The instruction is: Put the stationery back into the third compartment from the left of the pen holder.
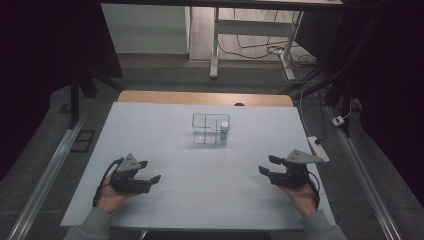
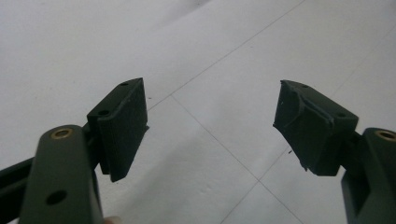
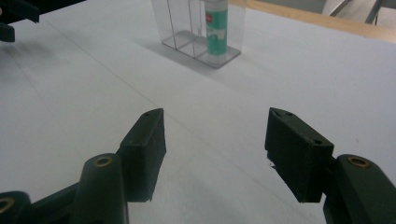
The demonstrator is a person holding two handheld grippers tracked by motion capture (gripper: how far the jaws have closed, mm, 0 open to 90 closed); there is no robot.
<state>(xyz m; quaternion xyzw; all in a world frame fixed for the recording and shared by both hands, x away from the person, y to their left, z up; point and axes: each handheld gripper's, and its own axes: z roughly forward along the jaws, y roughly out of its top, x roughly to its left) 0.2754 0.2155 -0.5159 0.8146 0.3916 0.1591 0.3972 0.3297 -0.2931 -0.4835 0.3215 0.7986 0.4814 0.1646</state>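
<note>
1. A clear divided box (image 1: 210,128) stands mid-surface (image 1: 200,200), a green-and-white bottle (image 1: 224,132) upright in its right compartment.
2. The left gripper (image 1: 151,171) and right gripper (image 1: 267,165) rest near the front edge, well apart, jaws spread wide, holding nothing.

Black grippers (image 1: 152,171) (image 1: 266,165) with grey three-cornered plates, brass-ringed screws, seemingly grey-green sleeves (image 1: 90,227).

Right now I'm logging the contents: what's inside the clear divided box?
The clear box holds one small green bottle with a white cap, upright in its right-hand compartment. The other compartments look empty; nothing covers them.
</note>
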